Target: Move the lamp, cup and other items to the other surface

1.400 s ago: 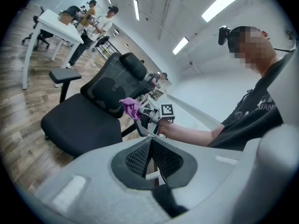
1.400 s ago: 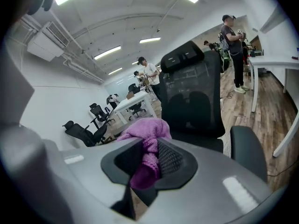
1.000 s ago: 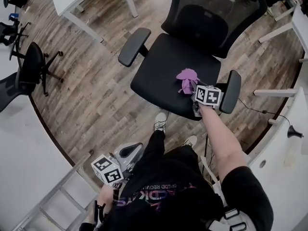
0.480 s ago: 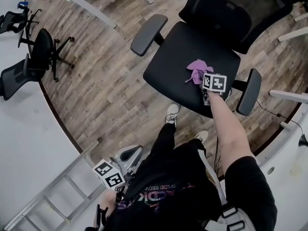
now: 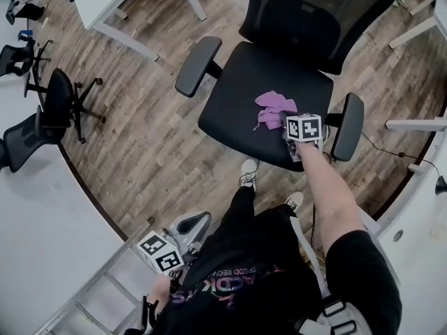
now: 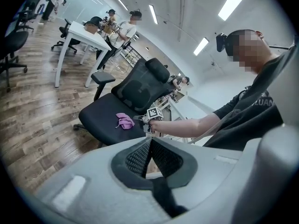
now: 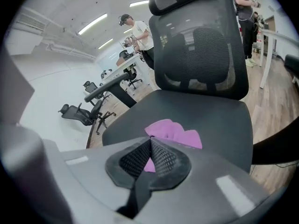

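Right gripper view, right hand-held gripper [image 7: 150,139] with jaws just closed together at the near edge of the purple cloth [image 7: 180,133], a pinch not discernible, cloth lying on the black chair seat [image 7: 219,120], armrests [image 5: 347,126] flanking, left hand-held gripper [image 6: 149,139] closed and empty, wooden floor [image 5: 140,131] open around, white worktop [image 5: 105,2] beyond.

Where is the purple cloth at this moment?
In the head view the purple cloth lies on the black chair seat, right of centre, near the armrest at the picture's right. The right gripper is closed on its near edge.
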